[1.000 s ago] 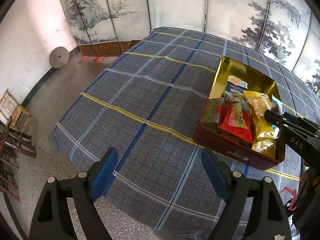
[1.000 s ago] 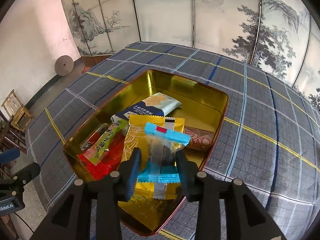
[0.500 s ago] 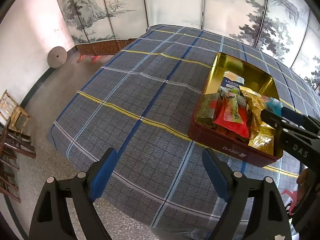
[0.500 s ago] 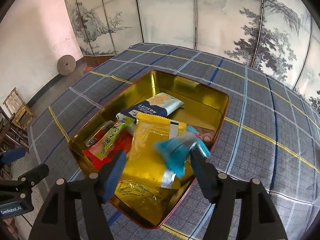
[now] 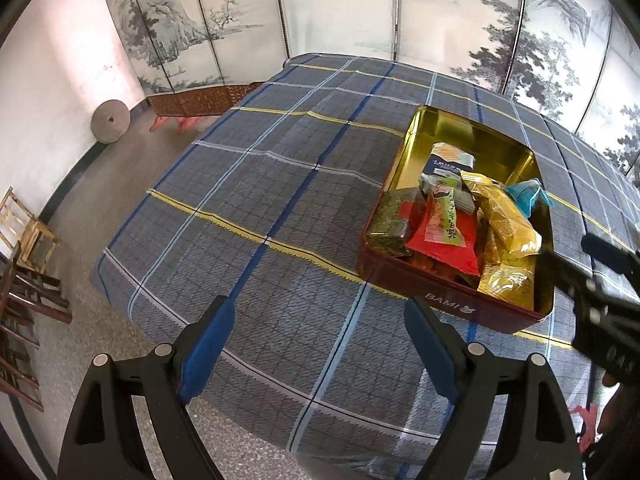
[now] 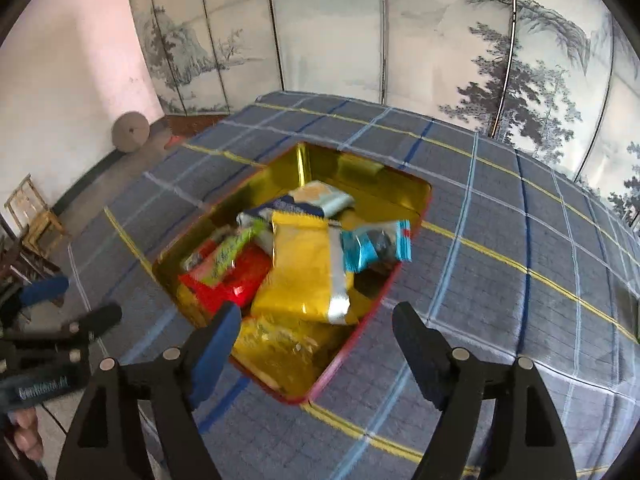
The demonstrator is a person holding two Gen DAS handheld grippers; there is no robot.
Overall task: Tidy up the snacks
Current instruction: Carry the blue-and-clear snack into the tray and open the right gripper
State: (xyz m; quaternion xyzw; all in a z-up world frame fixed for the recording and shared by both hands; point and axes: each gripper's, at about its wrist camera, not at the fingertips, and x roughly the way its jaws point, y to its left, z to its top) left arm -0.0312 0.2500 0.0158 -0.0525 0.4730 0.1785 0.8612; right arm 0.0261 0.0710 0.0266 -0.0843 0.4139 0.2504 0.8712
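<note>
A red tin with a gold inside [image 6: 402, 266] [image 5: 452, 292] stands on the plaid tablecloth and holds several snack packs. A blue-wrapped snack [image 6: 376, 245] [image 5: 527, 195] lies loose on a yellow pack [image 6: 308, 276] at the tin's right side. A red pack [image 6: 236, 276] and a green stick [image 6: 228, 252] lie to the left. My right gripper [image 6: 316, 328] hangs over the tin's near corner, its jaws opening, nothing between them. My left gripper [image 5: 318, 322] stands open over bare cloth left of the tin, holding nothing.
The plaid cloth [image 5: 248, 208] covers the whole table, whose edge drops to a speckled floor on the left. Wooden chairs [image 5: 24, 240] stand at far left. A painted folding screen [image 6: 400, 40] closes the back. A round stone disc [image 5: 110, 122] leans on the wall.
My right gripper let go of the blue-wrapped snack, which dropped onto the yellow pack, and the jaws spread wide while the gripper drew back and up a little. The left gripper stayed put.
</note>
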